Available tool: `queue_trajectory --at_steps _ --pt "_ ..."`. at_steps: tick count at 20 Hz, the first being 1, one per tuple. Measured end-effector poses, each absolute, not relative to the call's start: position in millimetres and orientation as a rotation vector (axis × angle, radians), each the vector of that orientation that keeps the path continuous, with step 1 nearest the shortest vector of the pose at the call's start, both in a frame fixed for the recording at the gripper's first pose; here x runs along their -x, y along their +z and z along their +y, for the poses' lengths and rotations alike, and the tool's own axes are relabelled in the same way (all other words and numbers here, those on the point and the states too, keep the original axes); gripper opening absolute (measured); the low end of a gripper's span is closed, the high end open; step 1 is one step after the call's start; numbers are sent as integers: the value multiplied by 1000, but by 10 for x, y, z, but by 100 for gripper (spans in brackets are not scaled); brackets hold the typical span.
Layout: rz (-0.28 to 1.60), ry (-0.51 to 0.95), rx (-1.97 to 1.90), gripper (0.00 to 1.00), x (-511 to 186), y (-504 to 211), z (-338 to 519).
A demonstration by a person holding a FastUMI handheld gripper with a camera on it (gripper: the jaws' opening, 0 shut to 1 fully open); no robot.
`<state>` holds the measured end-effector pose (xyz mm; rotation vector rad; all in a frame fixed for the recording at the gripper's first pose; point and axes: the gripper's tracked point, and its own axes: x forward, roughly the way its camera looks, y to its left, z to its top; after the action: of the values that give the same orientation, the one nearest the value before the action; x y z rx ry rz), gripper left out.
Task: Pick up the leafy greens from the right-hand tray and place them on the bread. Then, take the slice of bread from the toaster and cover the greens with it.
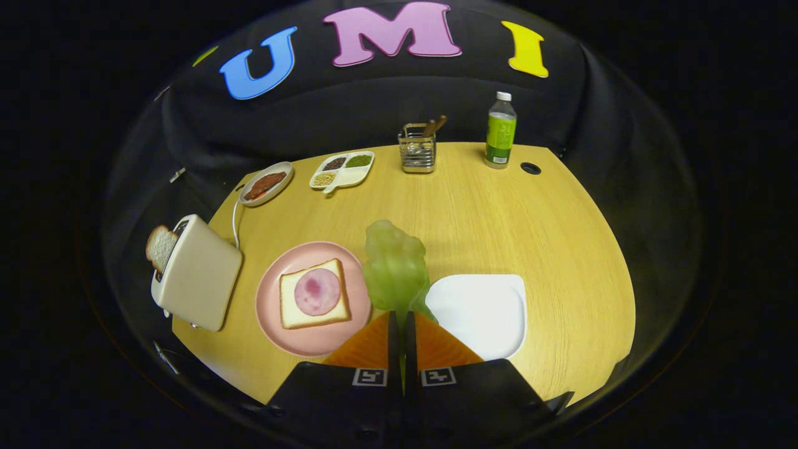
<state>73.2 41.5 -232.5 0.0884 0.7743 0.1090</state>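
My gripper (402, 319) is shut on the stem end of the leafy greens (394, 265), which stick out ahead of the fingers, lifted above the table between the pink plate and the white tray. The pink plate (271, 312) lies left of the fingers and carries a slice of bread (293, 315) topped with a round of ham (317, 292). The white tray (480, 312) sits just right of the fingers, bare. Farther left stands a cream toaster (198, 274) with a slice of bread (160, 247) poking out of its slot.
Along the back of the wooden table (499, 218) stand a small oval dish with meat (267, 184), a divided dish of beans (343, 169), a wire holder with utensils (418, 149) and a green-labelled bottle (500, 132). A cable hole (530, 168) sits near the bottle.
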Motion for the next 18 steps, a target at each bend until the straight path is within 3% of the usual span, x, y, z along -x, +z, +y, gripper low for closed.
queue_trajectory --at_steps 10,18 --pt "785 256 -46 5 -869 -2370 1451" --pt "843 253 44 5 -935 -2664 1625"
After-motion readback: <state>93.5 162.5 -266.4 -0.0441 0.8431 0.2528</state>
